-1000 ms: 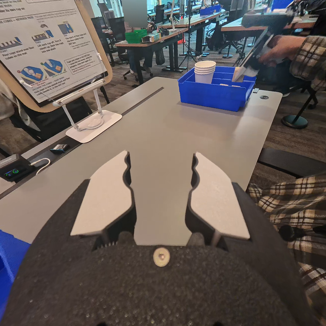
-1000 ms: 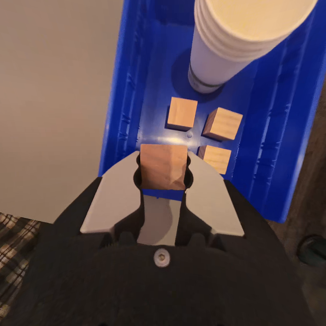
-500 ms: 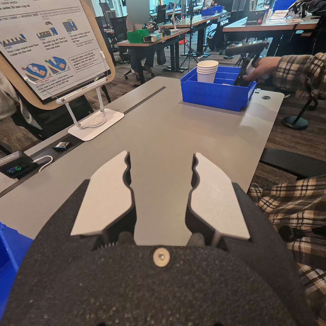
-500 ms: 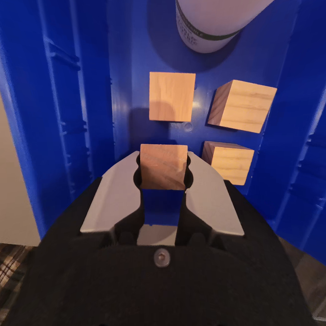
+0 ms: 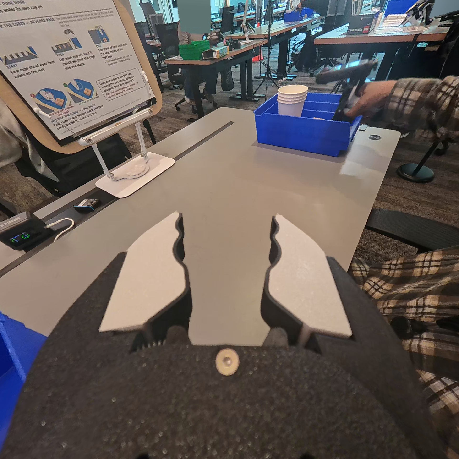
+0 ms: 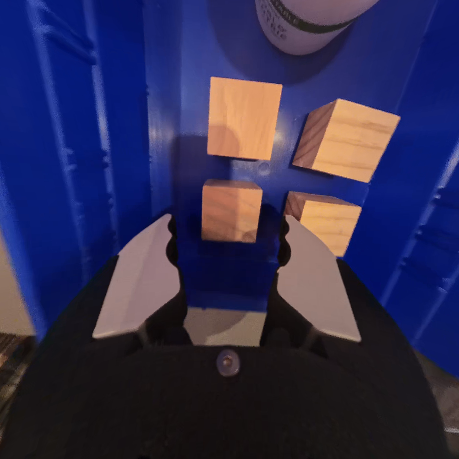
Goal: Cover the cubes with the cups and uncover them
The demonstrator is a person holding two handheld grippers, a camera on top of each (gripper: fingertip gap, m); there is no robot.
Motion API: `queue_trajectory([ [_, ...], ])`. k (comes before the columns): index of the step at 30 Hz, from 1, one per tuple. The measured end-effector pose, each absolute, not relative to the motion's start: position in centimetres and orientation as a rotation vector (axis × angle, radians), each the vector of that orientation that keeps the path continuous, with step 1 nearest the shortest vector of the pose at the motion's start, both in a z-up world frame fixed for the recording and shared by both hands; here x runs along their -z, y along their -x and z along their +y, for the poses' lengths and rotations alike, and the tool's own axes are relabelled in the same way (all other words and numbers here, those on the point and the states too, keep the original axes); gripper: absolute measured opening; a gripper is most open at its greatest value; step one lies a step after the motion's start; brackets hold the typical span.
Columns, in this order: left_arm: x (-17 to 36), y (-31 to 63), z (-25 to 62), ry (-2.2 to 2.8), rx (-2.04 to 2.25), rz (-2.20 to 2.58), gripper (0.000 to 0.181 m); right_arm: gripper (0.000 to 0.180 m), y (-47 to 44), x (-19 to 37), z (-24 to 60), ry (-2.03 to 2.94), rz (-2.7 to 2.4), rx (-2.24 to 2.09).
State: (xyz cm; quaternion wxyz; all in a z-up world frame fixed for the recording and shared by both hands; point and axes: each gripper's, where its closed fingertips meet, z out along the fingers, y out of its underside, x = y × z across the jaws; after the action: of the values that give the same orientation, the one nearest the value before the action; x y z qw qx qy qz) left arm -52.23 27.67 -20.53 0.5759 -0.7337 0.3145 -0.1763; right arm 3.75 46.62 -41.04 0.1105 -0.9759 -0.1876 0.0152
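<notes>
Bare grey table (image 5: 223, 188) (office desks (image 5: 213, 59) behind) carries a blue bin (image 5: 303, 129).

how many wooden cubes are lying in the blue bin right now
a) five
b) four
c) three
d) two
b: the right wrist view shows four wooden cubes lying loose on the floor of the blue bin, below the cup stack, and the open right gripper holds none.
</notes>
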Motion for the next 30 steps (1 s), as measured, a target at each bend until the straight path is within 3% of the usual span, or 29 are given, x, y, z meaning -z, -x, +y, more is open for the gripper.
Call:
queue_trajectory([
  [4, 20.8, 52.2, 28.1, 1.722, 0.417, 0.727, 0.066, 0.091, -4.0, 36.0, 45.6, 2.810, -0.583, -0.091],
  [9, 21.7, 51.5, 28.8, 1.745, 0.433, 0.727, 0.066, 0.088, -7.8, 27.7, 46.6, 2.656, -0.486, -0.042],
  [12, 22.6, 50.5, 29.2, 1.775, 0.441, 0.742, 0.066, 0.089, -11.7, 25.3, 47.6, 2.643, -0.388, -0.003],
  [18, 24.1, 48.6, 29.7, 1.822, 0.426, 0.770, 0.066, 0.086, -16.5, 28.0, 49.3, 2.781, -0.284, -0.040],
  [30, 25.4, 47.3, 30.4, 1.865, 0.488, 0.744, 0.066, 0.076, -17.2, 36.3, 51.1, 2.982, -0.328, -0.073],
])
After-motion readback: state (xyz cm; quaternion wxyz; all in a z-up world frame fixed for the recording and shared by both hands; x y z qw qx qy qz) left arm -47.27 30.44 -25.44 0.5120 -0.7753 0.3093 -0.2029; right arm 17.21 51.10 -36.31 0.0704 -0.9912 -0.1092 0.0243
